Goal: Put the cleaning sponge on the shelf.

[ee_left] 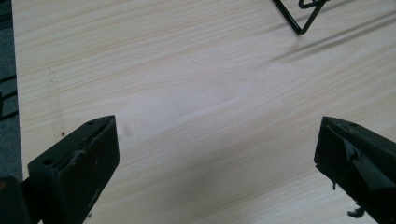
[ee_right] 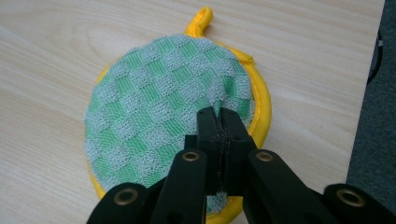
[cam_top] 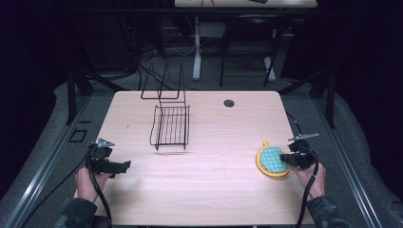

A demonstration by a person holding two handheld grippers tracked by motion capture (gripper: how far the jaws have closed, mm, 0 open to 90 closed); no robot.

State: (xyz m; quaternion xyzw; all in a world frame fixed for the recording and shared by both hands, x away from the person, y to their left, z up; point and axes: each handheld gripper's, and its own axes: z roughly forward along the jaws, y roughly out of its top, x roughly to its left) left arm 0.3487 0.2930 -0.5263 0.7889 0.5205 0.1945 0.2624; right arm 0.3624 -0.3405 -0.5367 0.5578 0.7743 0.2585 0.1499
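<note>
From above, one pale wood-grain tabletop [cam_top: 204, 190] carries two things. A single black wire rack [cam_top: 170, 126] stands toward the far left-centre, with nothing in its basket part; upright wire loops rise behind it. One round pot holder, green-checked cloth with a yellow border and a small yellow loop [cam_top: 272, 161], lies flat near the right edge. A small dark round hole [cam_top: 229, 103] sits in the tabletop near the far edge. Two forearms in dark sleeves come in from below. The left hand [cam_top: 88, 183] holds the left tool [cam_top: 124, 166] low over the near-left corner, pointing toward the middle. The right hand [cam_top: 313, 178] holds the right tool [cam_top: 283, 157] pointing left, its tip on the pot holder's right side.

In the left gripper view, the left tool's [ee_left: 217, 154] two black jaws stand wide apart with bare tabletop [ee_left: 187, 93] between them. A corner of the black wire rack [ee_left: 299, 16] shows at the top right.

In the right gripper view, the right tool [ee_right: 218, 122] has its jaws pressed together, pinching a fold of the pot holder's [ee_right: 154, 112] green-checked cloth near the right rim, where the fabric puckers. The yellow loop points away from the tool, and the tabletop's [ee_right: 303, 56] edge runs down the right side.
</note>
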